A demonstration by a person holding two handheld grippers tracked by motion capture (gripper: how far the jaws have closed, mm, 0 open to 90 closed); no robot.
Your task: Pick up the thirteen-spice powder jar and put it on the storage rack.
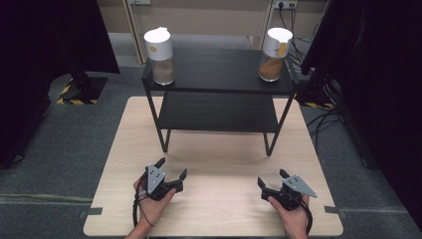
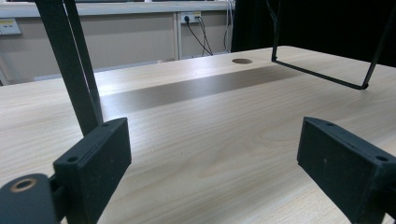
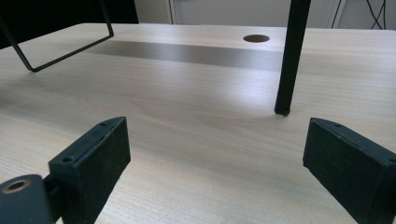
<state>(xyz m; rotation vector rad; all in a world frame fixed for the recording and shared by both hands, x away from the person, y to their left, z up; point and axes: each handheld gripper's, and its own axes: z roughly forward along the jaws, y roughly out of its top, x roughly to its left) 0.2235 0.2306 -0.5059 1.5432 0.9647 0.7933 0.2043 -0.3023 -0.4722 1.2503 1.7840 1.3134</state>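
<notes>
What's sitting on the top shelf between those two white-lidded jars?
Nothing: in the high view the shelf is bare between the left jar and the right jar.

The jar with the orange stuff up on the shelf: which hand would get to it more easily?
Probably the right gripper. The orange-filled jar stands on the right end of the black shelf's top, on that hand's side. The left gripper would have to cross over. Both rest open and empty on the table.
</notes>
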